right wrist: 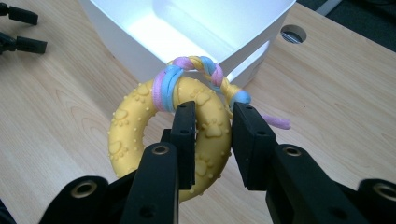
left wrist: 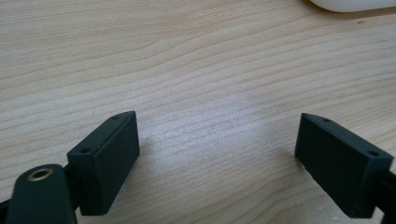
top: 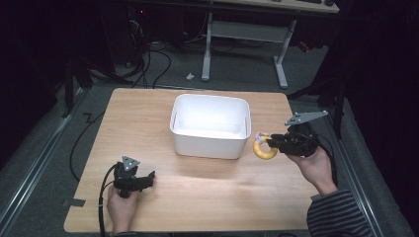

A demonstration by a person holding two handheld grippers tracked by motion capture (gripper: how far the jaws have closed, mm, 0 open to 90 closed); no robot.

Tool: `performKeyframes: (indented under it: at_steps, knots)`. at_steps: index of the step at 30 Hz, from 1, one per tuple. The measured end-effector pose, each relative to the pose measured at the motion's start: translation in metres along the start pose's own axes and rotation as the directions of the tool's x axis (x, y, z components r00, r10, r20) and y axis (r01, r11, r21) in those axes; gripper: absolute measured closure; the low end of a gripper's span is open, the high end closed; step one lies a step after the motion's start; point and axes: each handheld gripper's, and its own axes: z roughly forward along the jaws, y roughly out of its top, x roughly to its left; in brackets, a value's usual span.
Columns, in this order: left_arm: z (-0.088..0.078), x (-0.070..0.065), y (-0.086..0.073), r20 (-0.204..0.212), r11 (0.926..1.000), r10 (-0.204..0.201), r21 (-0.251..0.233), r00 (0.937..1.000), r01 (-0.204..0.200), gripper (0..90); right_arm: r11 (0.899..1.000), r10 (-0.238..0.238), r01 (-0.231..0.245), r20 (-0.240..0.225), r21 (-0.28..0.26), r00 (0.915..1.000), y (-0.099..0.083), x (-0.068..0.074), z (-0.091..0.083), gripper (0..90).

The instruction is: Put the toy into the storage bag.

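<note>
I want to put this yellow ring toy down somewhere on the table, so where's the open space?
Bare wood runs across the table's near half, between the left tool and the right tool holding the ring toy. The strip left of the white bin is free too. It is crowded only by the bin's right side, where the toy hangs.
</note>
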Motion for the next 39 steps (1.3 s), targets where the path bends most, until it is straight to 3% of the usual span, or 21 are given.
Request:
performKeyframes:
  at_steps: [14,39]
  knots:
    - [0.0,0.0,0.0,-0.001,1.0,0.001,0.0,1.0,-0.001,14.2,1.0,0.001,-0.001,-0.002,-0.018,1.0,0.029,-0.008,0.0,71.6]
    - [0.0,0.0,0.0,0.0,1.0,0.0,0.0,1.0,0.0,14.2,1.0,-0.005,0.005,0.004,-0.028,1.0,0.075,-0.007,0.007,71.6]
